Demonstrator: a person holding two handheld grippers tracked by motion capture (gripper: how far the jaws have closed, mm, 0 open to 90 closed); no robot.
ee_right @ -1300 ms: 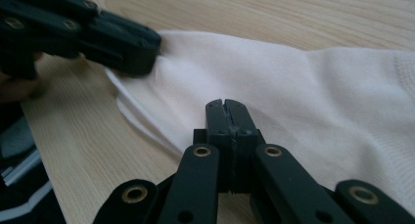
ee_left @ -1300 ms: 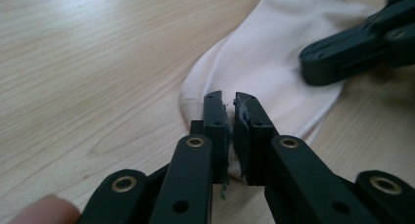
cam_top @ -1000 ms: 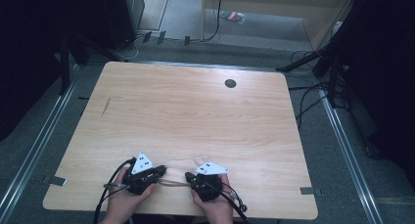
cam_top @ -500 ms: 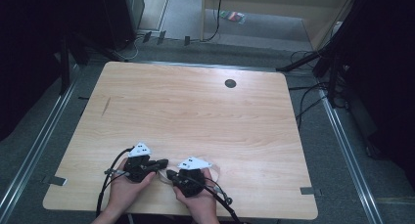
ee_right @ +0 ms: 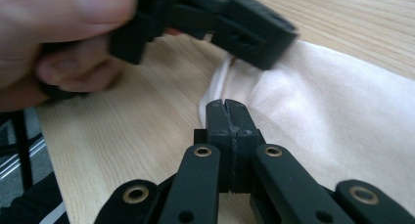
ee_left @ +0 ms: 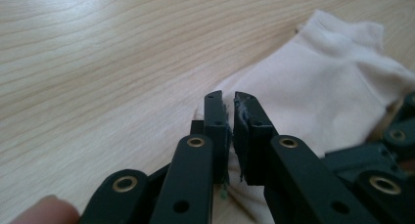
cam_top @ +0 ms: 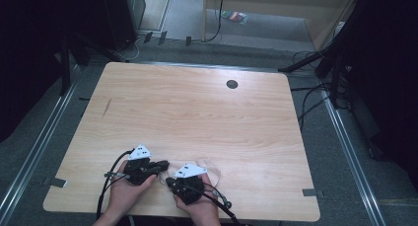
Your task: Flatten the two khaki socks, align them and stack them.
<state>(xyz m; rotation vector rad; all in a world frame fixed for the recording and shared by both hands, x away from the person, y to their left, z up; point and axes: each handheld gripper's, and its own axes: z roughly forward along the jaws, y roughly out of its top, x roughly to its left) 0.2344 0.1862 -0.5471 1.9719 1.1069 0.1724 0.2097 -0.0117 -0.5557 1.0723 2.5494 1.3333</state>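
Note:
A white sock (cam_top: 211,168) lies flat on the wooden table (cam_top: 197,112) near its front edge. In the left gripper view the sock (ee_left: 323,87) spreads behind my left gripper (ee_left: 230,106). Its jaws have just been opening and stand a narrow slit apart at the sock's near edge, with no cloth visibly pinched. My right gripper (ee_right: 227,106) is shut, jaws pressed together at the edge of the sock (ee_right: 333,106). The left gripper (ee_right: 254,38) hangs close above it there. From above, the left gripper (cam_top: 165,164) and right gripper (cam_top: 171,180) sit side by side, tips almost meeting.
A dark round grommet (cam_top: 231,84) sits in the table near the far edge. Cables (cam_top: 106,191) trail from both grippers over the front edge. Dark stands and cables flank the table on the floor.
The right gripper has slid left toward the left gripper, uncovering part of the sock at its right. The left hand has barely shifted.

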